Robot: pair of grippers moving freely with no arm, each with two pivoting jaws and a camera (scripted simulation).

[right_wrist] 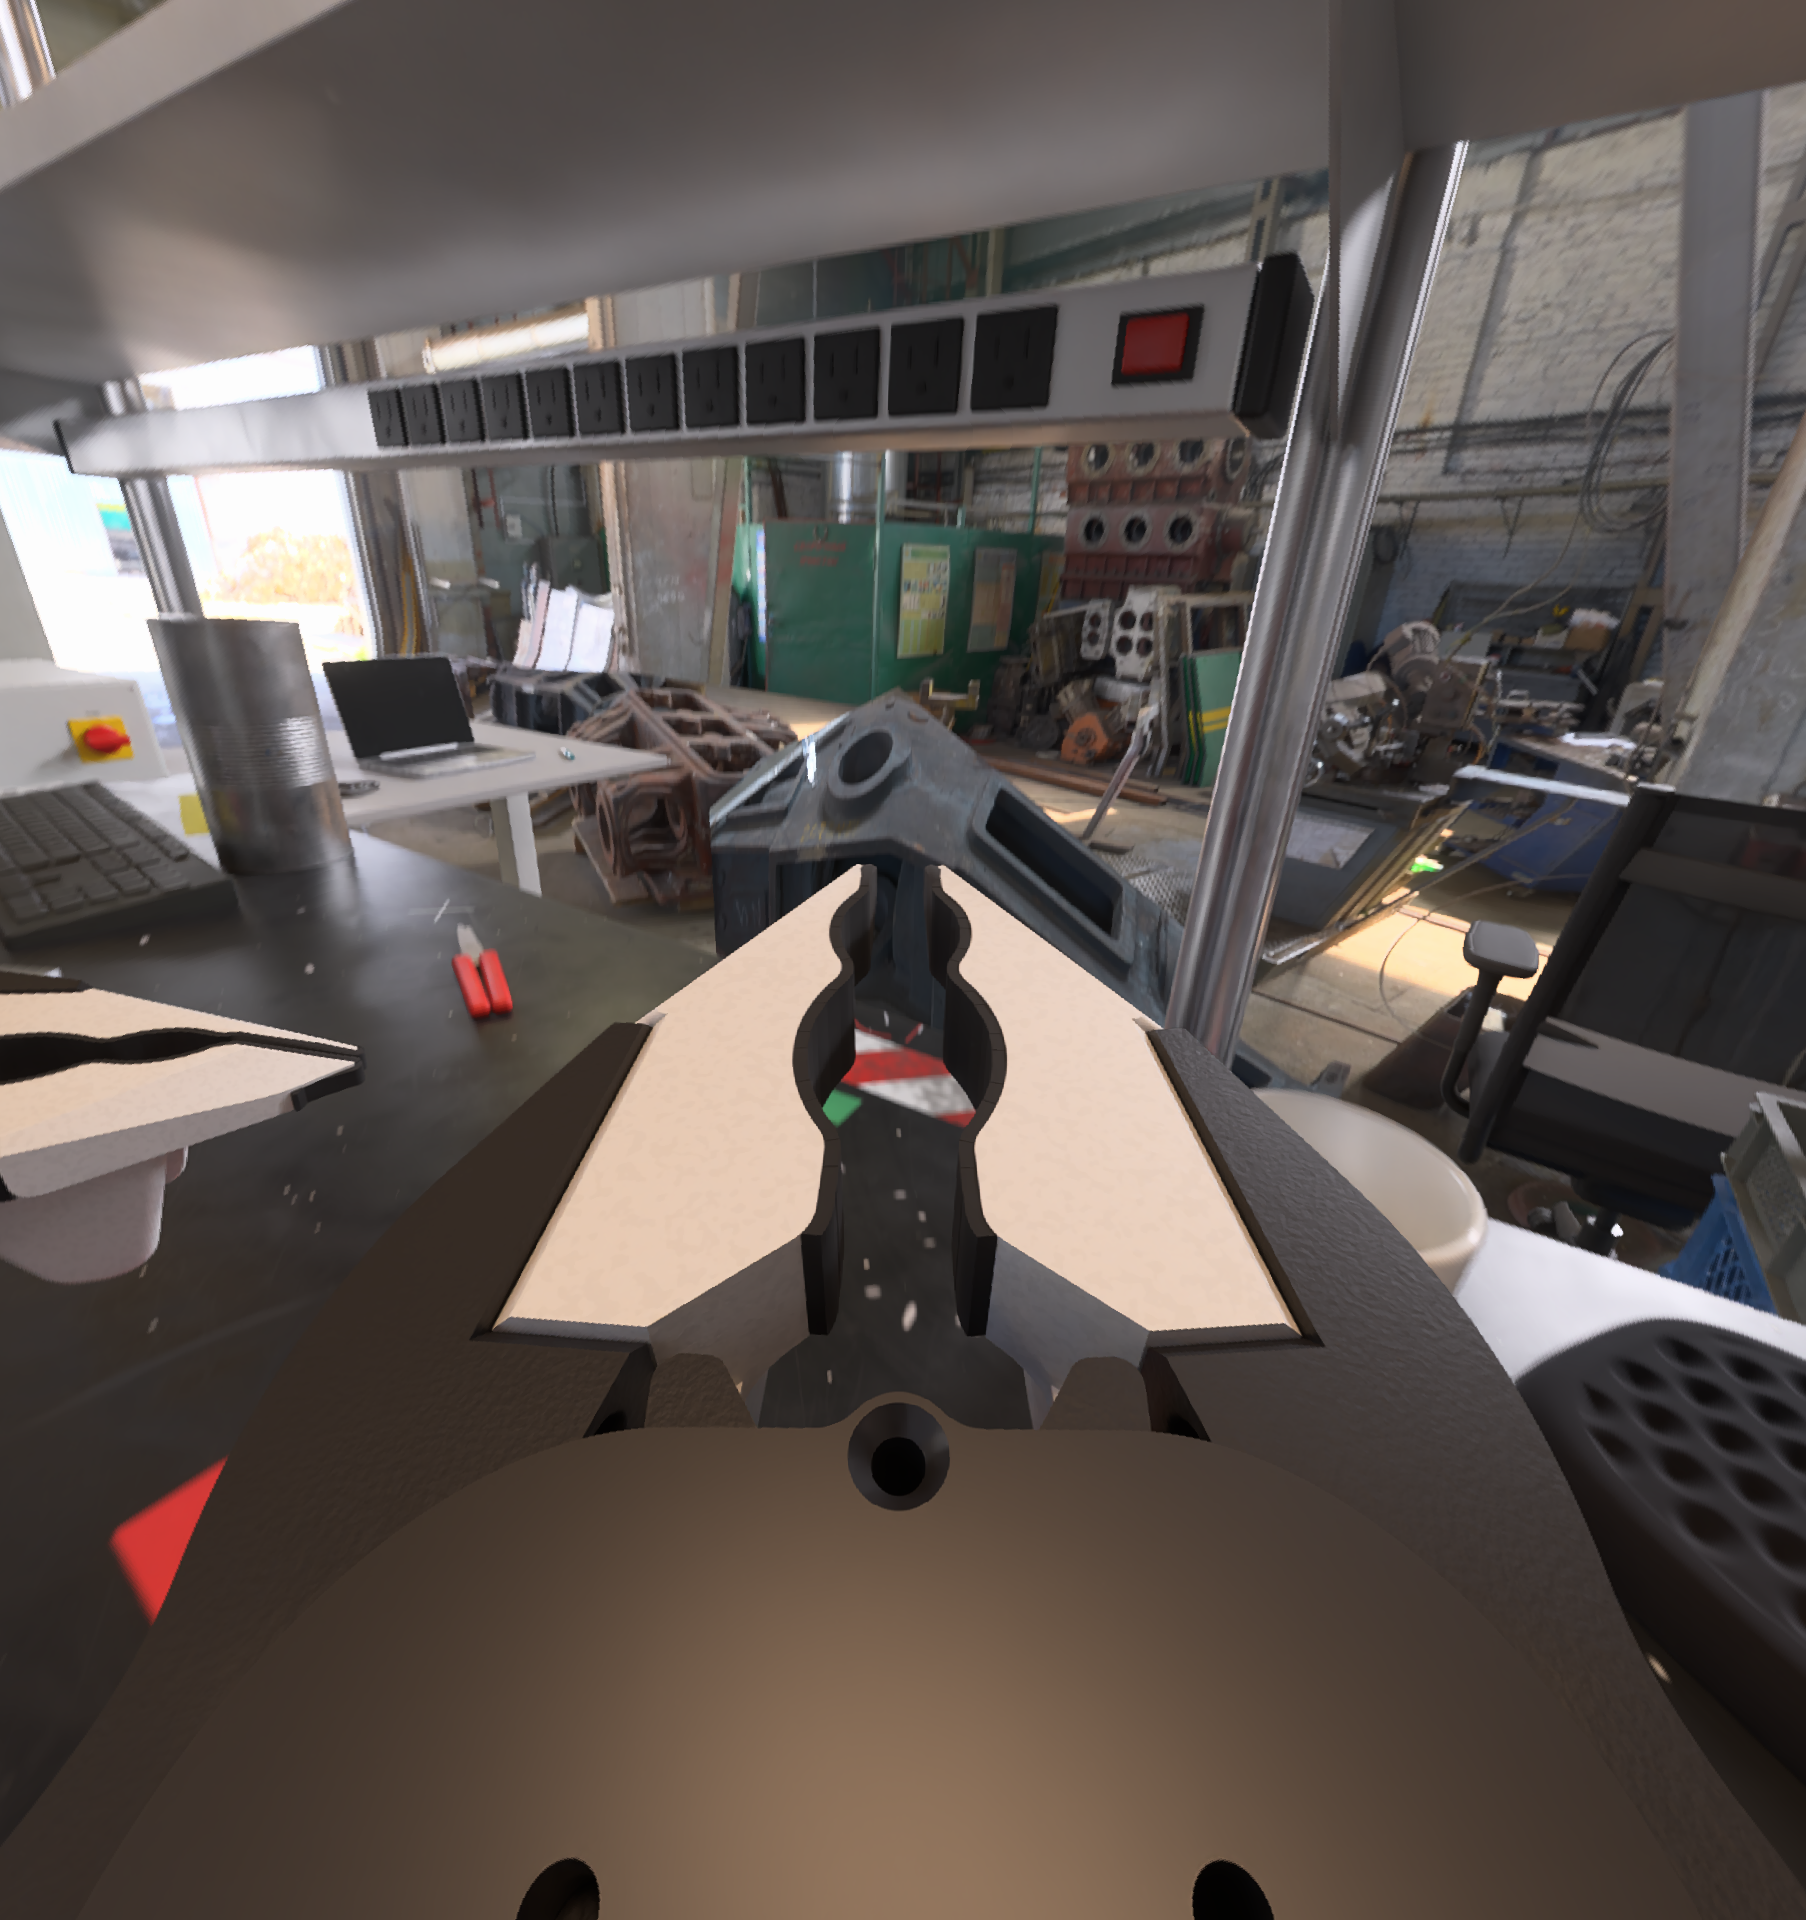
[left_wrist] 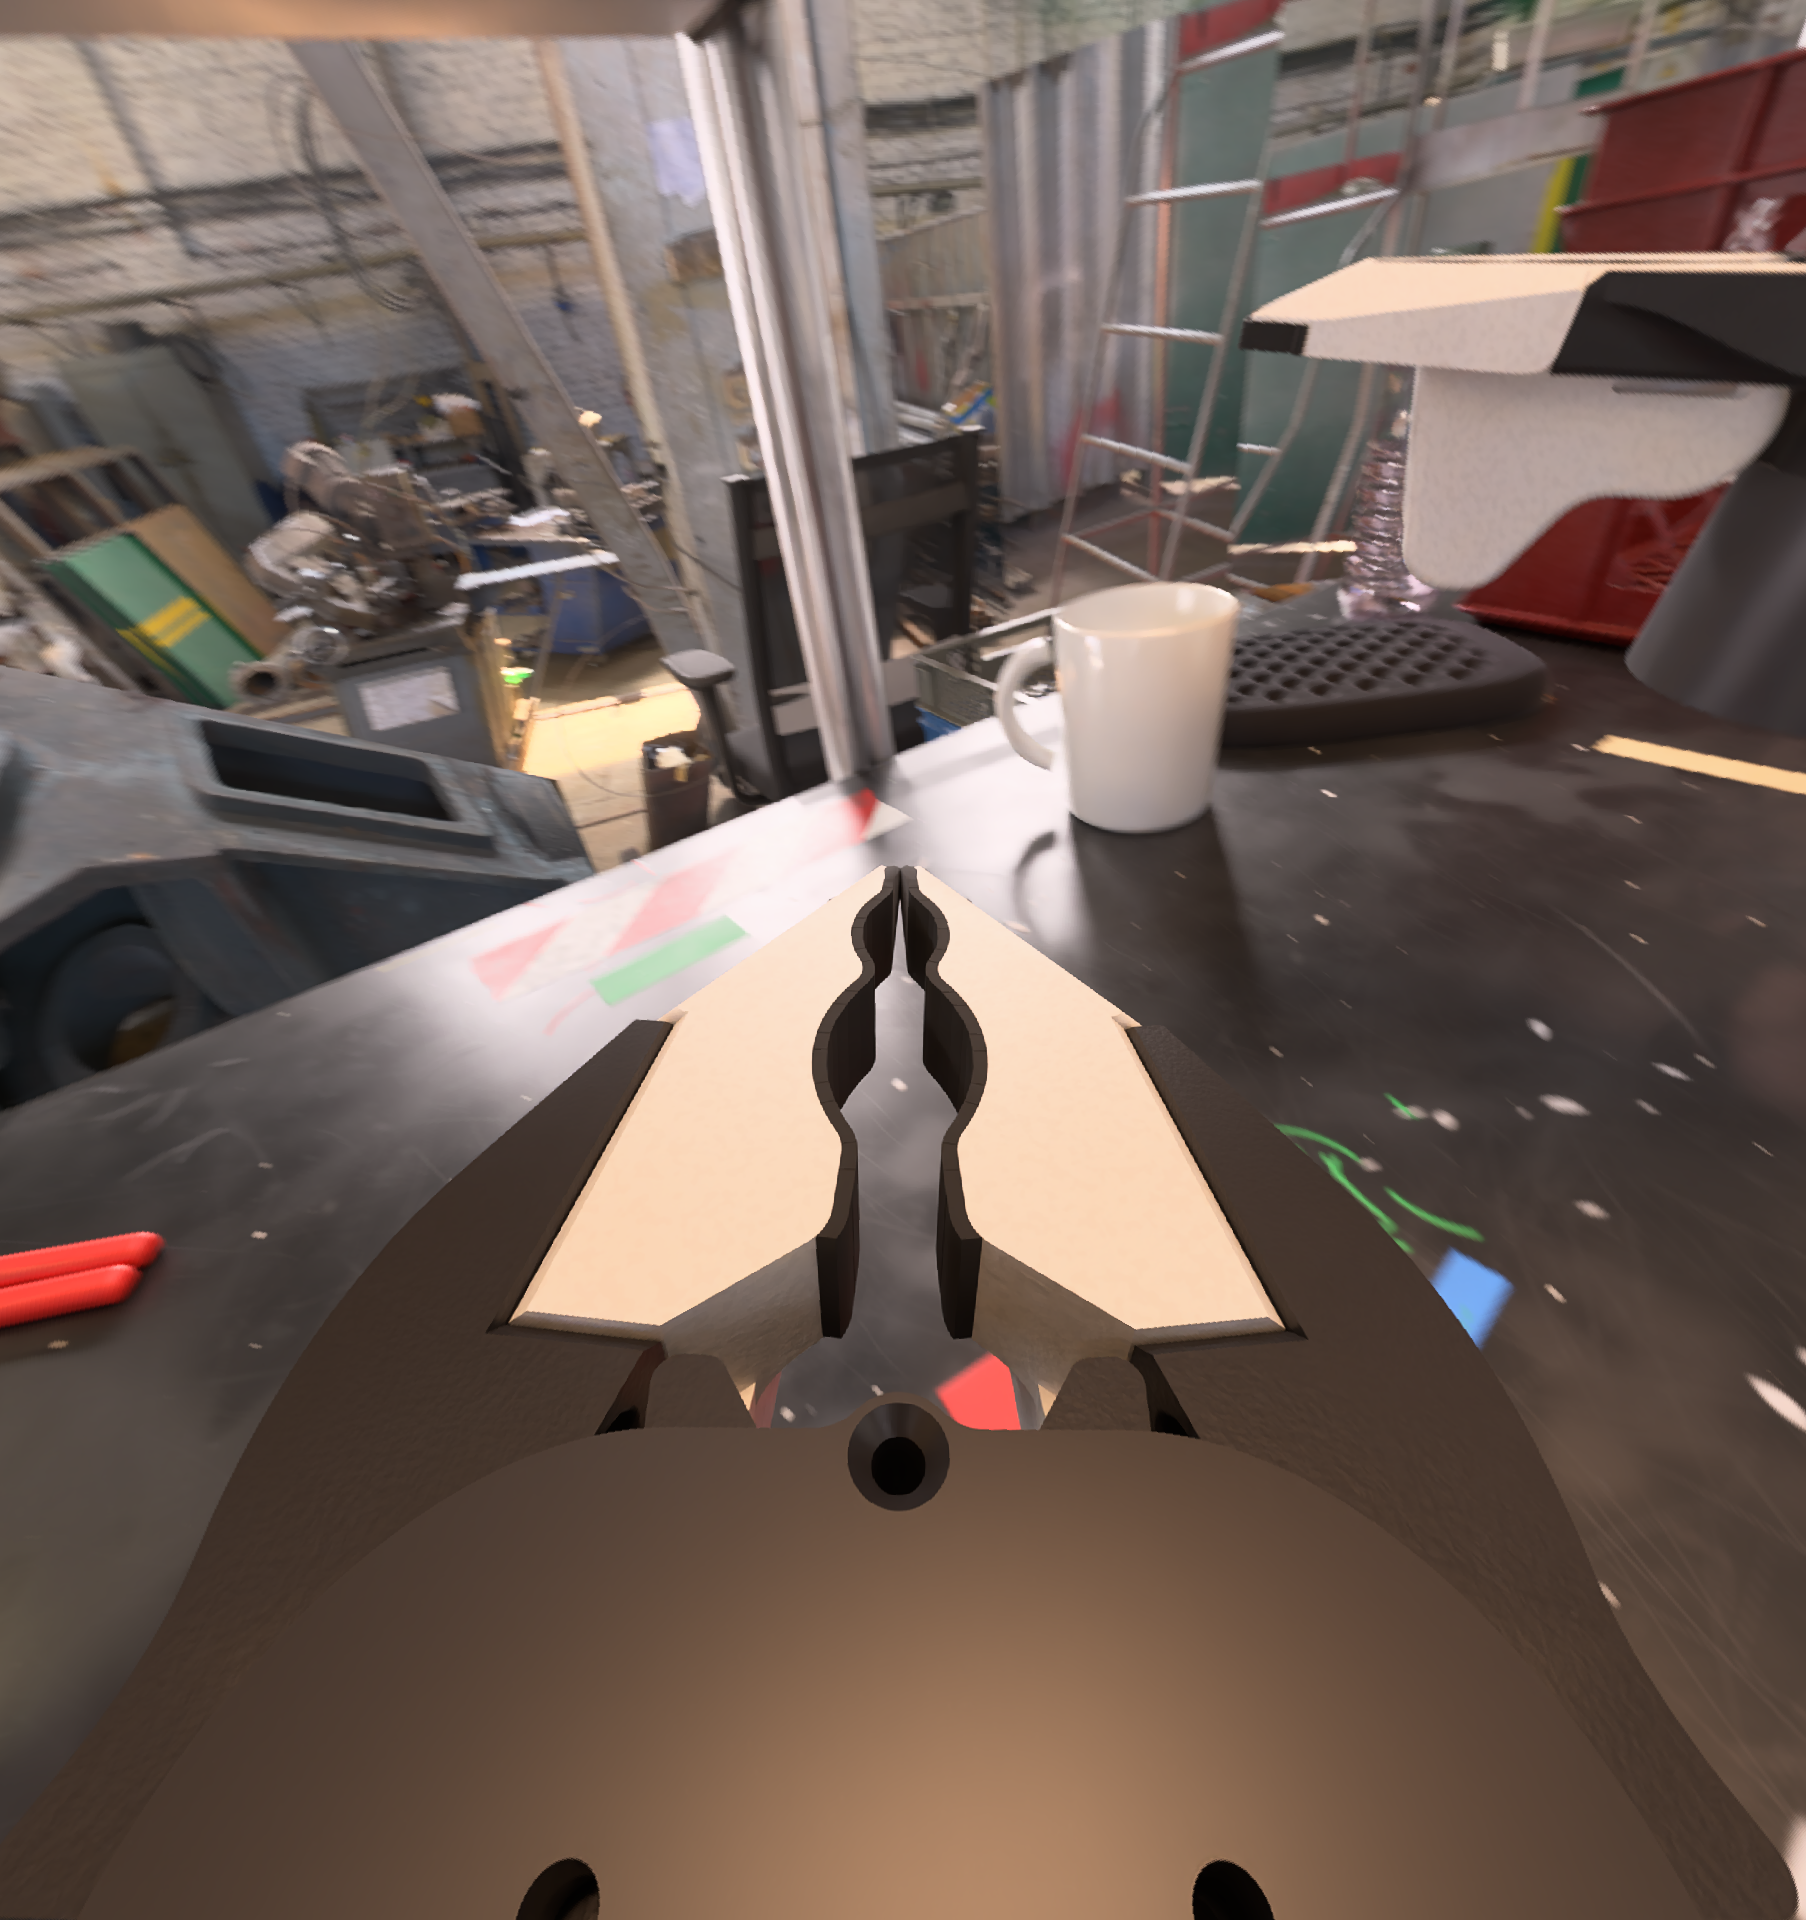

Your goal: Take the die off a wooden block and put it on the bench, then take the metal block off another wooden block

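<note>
— Two grippers to report. Beginning with the left gripper (left_wrist: 899,878): closes to touching tips at mid-frame, clasps nothing, hangs over the dark table (left_wrist: 1398,935).
— Anything beyond those tips?
— Shows a white mug (left_wrist: 1138,717) upright at centre right, handle turned left. Shows a black perforated pad (left_wrist: 1366,665) just behind it, toward the right edge. Catches a pair of red handles (left_wrist: 47,1278) flat on the table at the left edge, well apart from the mug.
— And in the upper right of that view?
— Catches the right gripper (left_wrist: 1278,335) from the side, above the pad.
— Turning to the right gripper's own view?
— Leaves a narrow gap between the tips, with nothing in it. Points past the table's far edge.
— Around it?
— Finds the left gripper at the left edge, tips together. Finds the red handles above it, nearer the middle. Puts a black keyboard (right_wrist: 68,862) and an upright metal cylinder (right_wrist: 255,748) in the left part, side by side. Shows a grey power strip (right_wrist: 774,384) under a shelf (right_wrist: 566,156) across the top, and a shiny post (right_wrist: 1283,675) right of centre. Tucks the mug's rim and the pad into the lower right, partly hidden behind the gripper.
— And the die, the metal block, the wooden blocks?
— Cannot say where: in neither view.
</note>
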